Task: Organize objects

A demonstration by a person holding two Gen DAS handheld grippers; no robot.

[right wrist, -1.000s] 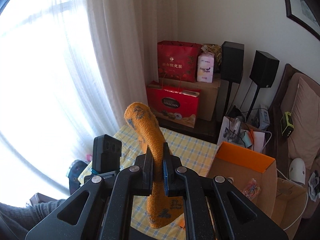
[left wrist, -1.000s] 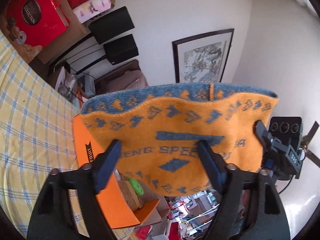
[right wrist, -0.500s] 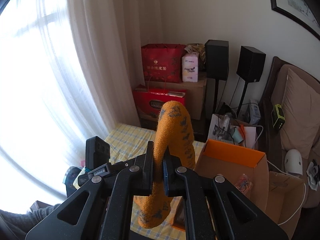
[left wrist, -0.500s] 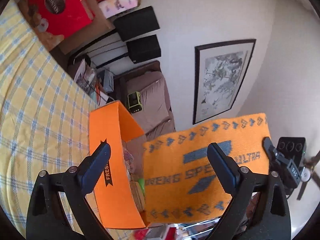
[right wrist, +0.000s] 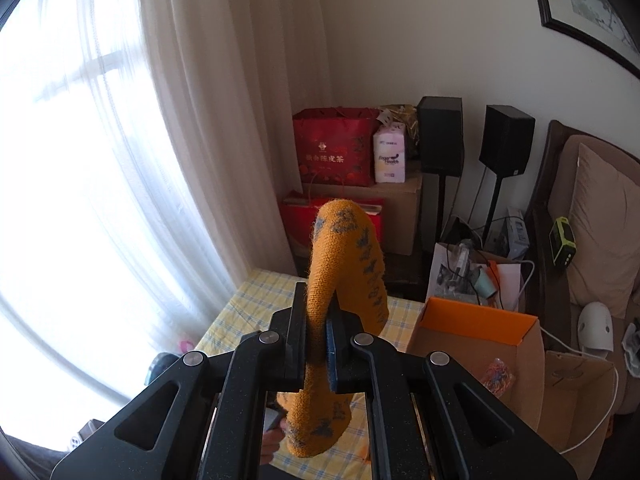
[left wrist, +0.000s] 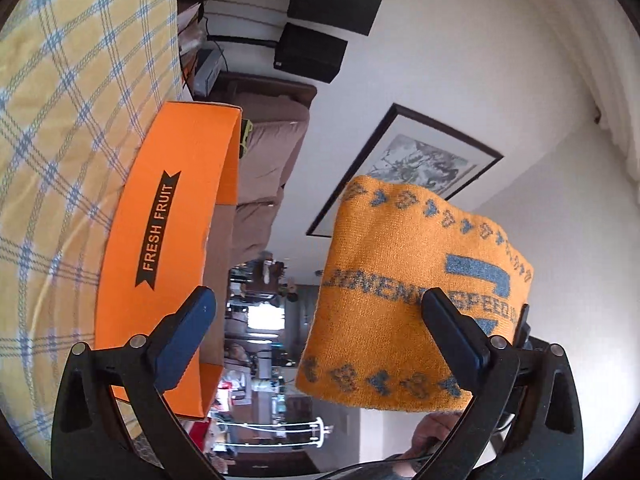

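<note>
A white curtain (right wrist: 208, 120) is hung before the bright window. Two black speakers (right wrist: 440, 136) are placed on stands against the wall, beside a red gift bag (right wrist: 334, 150) and a white pack (right wrist: 390, 154). A framed picture (left wrist: 416, 168) is seen on the wall. A brown cushion (right wrist: 600, 224) is laid on the sofa.

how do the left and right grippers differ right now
The left gripper has its jaws spread wide, having just been opening, with nothing between them; the right gripper is shut on the orange knit cloth. The left gripper looks at the cloth's flat face and the orange box beside it; the right gripper sees the cloth edge-on, folded over its jaws. Both are black two-finger grippers with blue pads.
</note>
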